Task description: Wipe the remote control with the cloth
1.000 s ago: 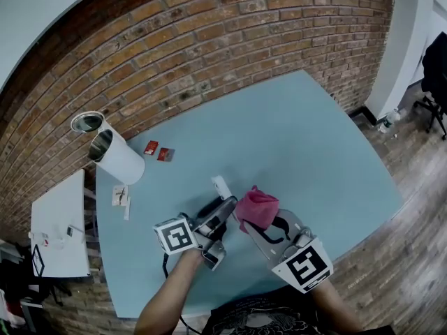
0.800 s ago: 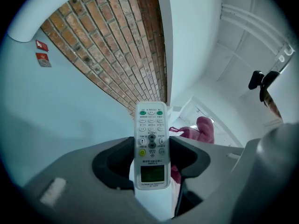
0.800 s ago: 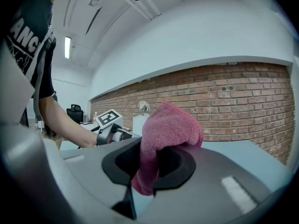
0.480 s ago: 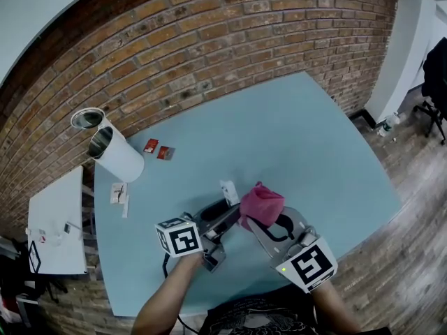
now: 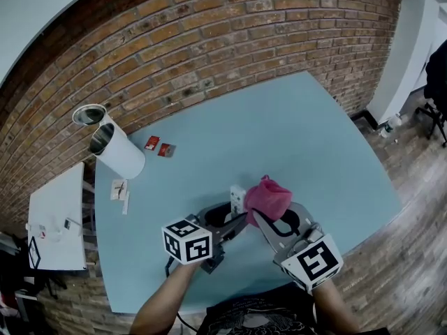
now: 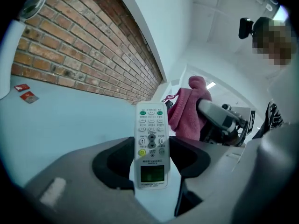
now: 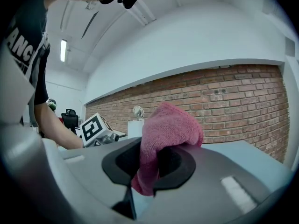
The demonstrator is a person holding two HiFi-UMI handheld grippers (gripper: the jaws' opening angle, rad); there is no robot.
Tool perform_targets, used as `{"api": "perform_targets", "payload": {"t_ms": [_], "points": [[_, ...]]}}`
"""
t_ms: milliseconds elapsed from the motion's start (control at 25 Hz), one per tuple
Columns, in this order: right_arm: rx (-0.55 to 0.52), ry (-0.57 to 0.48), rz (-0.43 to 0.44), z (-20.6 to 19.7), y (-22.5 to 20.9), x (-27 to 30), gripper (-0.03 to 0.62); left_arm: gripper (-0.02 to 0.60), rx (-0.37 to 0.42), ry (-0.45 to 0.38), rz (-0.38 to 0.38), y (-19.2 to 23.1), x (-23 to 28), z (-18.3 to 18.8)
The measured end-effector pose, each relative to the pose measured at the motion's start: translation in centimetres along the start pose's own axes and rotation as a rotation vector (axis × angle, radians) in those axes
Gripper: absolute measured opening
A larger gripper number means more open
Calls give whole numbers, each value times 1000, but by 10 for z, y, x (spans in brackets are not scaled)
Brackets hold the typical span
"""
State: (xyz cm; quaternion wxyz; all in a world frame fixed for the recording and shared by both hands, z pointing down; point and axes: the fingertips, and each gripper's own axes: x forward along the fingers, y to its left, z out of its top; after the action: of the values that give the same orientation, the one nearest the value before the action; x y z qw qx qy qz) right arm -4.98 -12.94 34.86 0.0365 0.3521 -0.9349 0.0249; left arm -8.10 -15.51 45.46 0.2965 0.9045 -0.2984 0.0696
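Nearest the person, the right gripper [image 5: 274,215], smooth grey plastic with a black-and-white marker cube at its rear, has its jaws pinched on a pink cloth [image 5: 267,195]. The cloth is soft, nubbly microfibre, and it bunches into a rounded wad above the dark pads with a tail hanging below them. To its left, the left gripper [image 5: 234,217] clamps the remote control [image 6: 151,141] by its long edges, jaws set wide. The remote is a slim white rectangular slab with rows of small round and oval buttons, two green ones at its far end, one yellow one, and a small greenish display at its near end. It is held off the table, and the cloth wad sits just beside it on the right. Beneath both lies a matte pale-blue table [image 5: 300,138] with a curved edge. Farther left on it lie a white cylinder [image 5: 120,158] on its side, a shiny metal can [image 5: 89,118] and two small red packets [image 5: 159,147]. A rough red brick wall [image 5: 209,33] runs behind the table.
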Motion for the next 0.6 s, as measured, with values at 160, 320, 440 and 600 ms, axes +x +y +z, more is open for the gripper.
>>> {"api": "perform_targets", "payload": {"t_ms": [160, 320, 440, 600], "points": [[0, -5, -15, -1, -7, -3, 64, 241, 67, 28, 12, -3, 2, -3], [5, -7, -29, -2, -15, -7, 64, 241, 138, 62, 34, -6, 5, -10], [-13, -13, -39, -1, -22, -9, 64, 241, 198, 82, 54, -7, 5, -12], [-17, -27, -51, 4, -27, -12, 64, 240, 298, 104, 79, -7, 4, -14]]}}
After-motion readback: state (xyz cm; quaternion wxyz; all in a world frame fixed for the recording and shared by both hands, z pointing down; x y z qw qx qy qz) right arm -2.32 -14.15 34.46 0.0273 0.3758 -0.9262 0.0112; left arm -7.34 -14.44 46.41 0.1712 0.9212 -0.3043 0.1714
